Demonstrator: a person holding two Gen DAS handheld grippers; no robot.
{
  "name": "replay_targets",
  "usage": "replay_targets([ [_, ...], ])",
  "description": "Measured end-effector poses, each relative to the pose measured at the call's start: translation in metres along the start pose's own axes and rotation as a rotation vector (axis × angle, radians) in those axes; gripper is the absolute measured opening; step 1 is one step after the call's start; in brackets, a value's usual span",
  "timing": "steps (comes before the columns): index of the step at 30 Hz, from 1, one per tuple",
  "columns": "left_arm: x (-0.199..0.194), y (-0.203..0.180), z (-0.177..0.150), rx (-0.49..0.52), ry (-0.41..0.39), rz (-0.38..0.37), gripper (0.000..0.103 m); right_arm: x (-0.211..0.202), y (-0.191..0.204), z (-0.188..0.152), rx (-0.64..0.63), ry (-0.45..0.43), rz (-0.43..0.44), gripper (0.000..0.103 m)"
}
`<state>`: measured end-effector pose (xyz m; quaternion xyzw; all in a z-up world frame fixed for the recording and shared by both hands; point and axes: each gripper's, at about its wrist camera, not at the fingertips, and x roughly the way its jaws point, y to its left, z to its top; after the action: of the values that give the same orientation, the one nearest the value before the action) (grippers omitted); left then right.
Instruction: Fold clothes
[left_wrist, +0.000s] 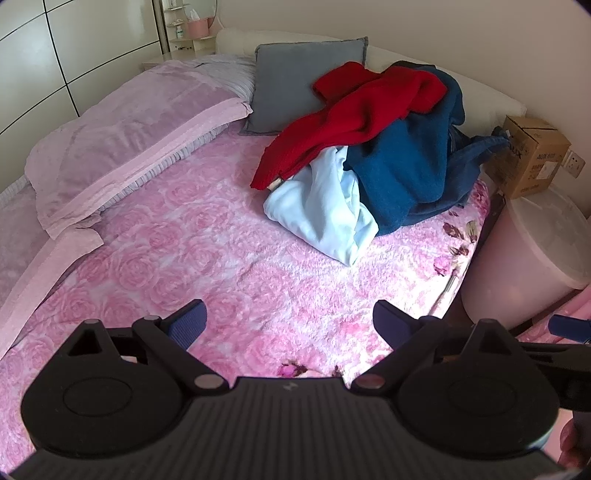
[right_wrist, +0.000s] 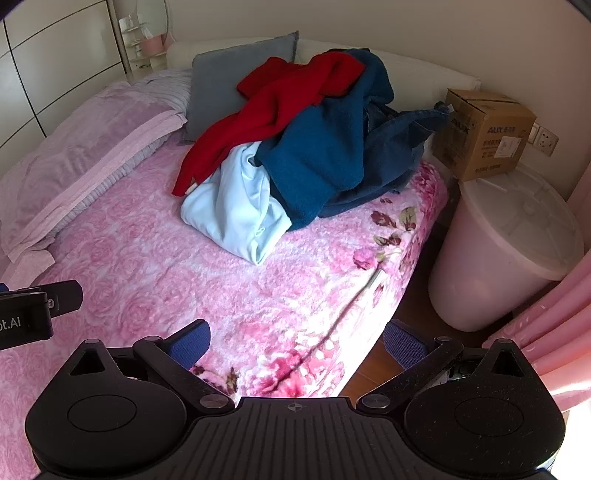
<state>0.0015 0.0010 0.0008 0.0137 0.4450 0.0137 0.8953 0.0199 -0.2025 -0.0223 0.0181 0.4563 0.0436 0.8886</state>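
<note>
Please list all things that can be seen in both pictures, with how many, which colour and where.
red garment: 1, red, top of the pile
blue garment: 1, blue, right side of the pile
light blue garment: 1, pale blue, front of the pile
denim garment: 1, dark blue, pile's far right
blanket: 1, pink with roses, covering the bed
folded quilt: 1, lilac, left side of the bed
pillow: 1, grey, behind the pile
cardboard box: 1, brown, on the bin
bin: 1, pink, beside the bed
left gripper: 1, black with blue pads, open, empty
right gripper: 1, same colours, open, empty
</note>
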Motion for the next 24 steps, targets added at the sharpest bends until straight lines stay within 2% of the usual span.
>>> replay_targets([
  [4,0.000,0.005,0.008,0.002,0.000,0.009,0.095,0.000,0.002,-0.003,0.012,-0.003,-0.003,0.103],
  [9,0.004,-0.007,0.001,0.000,-0.007,0.012,0.095,0.000,0.002,-0.003,0.023,0.002,-0.003,0.103],
  [24,0.007,-0.007,-0.003,0.010,-0.011,0.009,0.095,-0.001,0.002,0.003,0.017,0.010,-0.009,0.103],
])
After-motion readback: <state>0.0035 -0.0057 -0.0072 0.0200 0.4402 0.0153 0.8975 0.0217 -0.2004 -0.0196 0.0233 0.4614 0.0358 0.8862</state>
